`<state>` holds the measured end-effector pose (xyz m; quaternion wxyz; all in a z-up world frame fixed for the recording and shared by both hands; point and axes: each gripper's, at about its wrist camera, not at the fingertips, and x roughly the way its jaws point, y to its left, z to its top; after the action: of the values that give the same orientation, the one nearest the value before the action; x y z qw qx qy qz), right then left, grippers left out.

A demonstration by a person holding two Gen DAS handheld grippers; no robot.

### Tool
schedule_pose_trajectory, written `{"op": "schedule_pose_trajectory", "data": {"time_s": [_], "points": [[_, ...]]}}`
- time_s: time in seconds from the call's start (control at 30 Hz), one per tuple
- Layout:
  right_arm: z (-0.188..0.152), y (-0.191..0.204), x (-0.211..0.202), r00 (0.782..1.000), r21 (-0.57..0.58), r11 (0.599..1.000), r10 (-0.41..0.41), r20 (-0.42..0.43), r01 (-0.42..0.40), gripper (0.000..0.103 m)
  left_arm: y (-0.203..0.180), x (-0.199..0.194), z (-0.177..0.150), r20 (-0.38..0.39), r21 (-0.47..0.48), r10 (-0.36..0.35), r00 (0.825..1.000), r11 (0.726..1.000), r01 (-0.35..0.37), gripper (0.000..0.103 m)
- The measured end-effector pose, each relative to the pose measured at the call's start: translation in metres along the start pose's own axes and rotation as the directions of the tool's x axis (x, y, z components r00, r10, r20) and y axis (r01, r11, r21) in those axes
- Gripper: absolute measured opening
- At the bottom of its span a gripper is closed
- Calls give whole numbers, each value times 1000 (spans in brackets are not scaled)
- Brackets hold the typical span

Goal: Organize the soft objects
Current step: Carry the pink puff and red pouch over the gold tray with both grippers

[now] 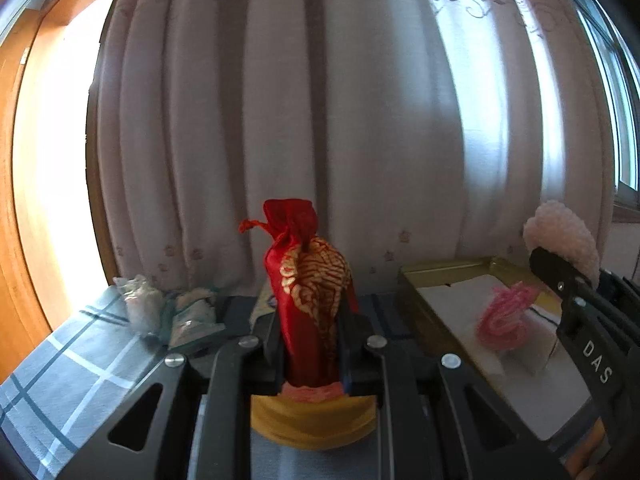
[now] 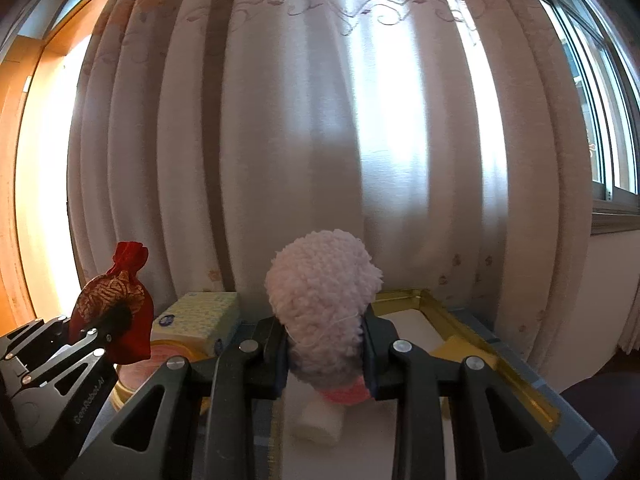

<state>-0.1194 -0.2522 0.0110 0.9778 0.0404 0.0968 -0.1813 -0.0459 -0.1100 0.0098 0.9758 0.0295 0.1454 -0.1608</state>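
a pale pleated curtain (image 1: 320, 120) backs the checked table (image 1: 60, 380); in the left wrist view the left gripper (image 1: 312, 344) pinches a red drawstring pouch (image 1: 308, 296), carried upright above a yellow tin (image 1: 312, 420). in the right wrist view the right gripper (image 2: 325, 344) squeezes a fluffy pink toy (image 2: 324, 300) over the gold tray (image 2: 460, 316); both seem mid-carry, and next each needs lowering into place before release.

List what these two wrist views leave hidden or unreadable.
- Bottom of the red satin drawstring pouch, left wrist view: covered by the left gripper.
- Yellow round container below it: contents hidden by the pouch and gripper.
- Underside of the fluffy white plush, right wrist view: hidden in the right gripper.
- Pink yarn bundle in the gold-rimmed tray: blurred.
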Motion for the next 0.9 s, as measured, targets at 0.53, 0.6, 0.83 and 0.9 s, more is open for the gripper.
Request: {"op": "schedule_pose_trajectory", "data": {"time_s": [0.53, 0.6, 0.83, 0.9], "points": [[3, -53, 8, 994, -57, 993, -101, -41, 99, 31, -59, 4, 18, 24, 71, -146, 989, 987, 144, 17], [6, -59, 11, 993, -57, 993, -105, -46, 102, 31, -63, 5, 20, 21, 72, -159, 987, 985, 157, 17], [31, -69, 33, 990, -88, 993, -89, -107, 80, 31, -80, 23, 34, -37, 67, -222, 974, 972, 224, 17], [39, -69, 42, 987, -108, 991, -91, -129, 78, 31, -82, 31, 39, -69, 45, -232, 970, 971, 236, 17]]}}
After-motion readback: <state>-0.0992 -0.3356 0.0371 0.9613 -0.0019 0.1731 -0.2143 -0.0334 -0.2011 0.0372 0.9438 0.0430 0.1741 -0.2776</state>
